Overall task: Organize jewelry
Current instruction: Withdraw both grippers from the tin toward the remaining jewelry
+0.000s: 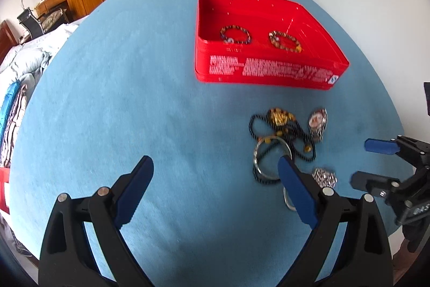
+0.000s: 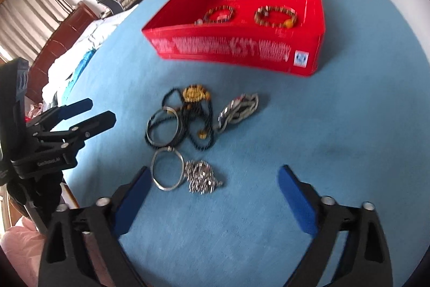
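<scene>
Jewelry (image 2: pixel 188 136) lies heaped on the blue counter (image 2: pixel 322 139), its spread running from 12 to 6 o'clock below the red box (image 2: pixel 236 50). We see our left tongs (image 1: pixel 215 179) spread wide, gripping nothing. Right tongs (image 2: pixel 212 182) likewise gape empty, straddling a silver chain (image 2: pixel 201 176).

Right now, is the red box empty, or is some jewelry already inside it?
Not empty. The open red box holds two beaded bracelets, a dark one and a brown one; the other jewelry lies outside on the blue cloth.
</scene>
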Tool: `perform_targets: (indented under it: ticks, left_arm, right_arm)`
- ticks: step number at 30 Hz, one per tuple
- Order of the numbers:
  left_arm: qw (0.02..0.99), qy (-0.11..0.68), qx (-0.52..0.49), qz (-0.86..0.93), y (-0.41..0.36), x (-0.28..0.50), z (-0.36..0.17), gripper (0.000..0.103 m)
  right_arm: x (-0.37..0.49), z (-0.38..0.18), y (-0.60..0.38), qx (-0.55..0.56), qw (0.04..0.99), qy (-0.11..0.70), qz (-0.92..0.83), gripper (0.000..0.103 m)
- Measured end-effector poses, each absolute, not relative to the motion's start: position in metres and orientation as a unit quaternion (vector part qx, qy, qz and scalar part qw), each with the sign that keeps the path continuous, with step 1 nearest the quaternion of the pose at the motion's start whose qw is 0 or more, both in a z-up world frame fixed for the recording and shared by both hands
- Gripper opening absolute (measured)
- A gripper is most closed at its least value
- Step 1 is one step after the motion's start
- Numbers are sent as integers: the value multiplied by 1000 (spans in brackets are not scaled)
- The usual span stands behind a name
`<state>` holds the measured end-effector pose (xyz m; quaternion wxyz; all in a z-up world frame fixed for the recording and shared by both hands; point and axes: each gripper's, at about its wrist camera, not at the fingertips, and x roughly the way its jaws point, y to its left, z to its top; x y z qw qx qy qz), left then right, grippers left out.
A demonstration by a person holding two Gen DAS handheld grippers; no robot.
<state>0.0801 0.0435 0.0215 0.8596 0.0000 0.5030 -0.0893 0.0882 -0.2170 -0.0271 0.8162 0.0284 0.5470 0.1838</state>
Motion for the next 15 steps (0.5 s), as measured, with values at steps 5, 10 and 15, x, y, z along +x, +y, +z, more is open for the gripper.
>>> perform_targets:
  ticks: [5,10,15]
  left_arm:
    - [855,510,2,-94,39,71,16,93]
    - [854,512,-5,-96,38,64,16,93]
    - [851,515,-8,-97,37,62,14,93]
  right_arm:
    - [83,-38,-218,39,803,563,191,65]
    - [79,-44,-211,27,798,568,199,48]
    - [77,-48,-198,-11,801,566,196,39]
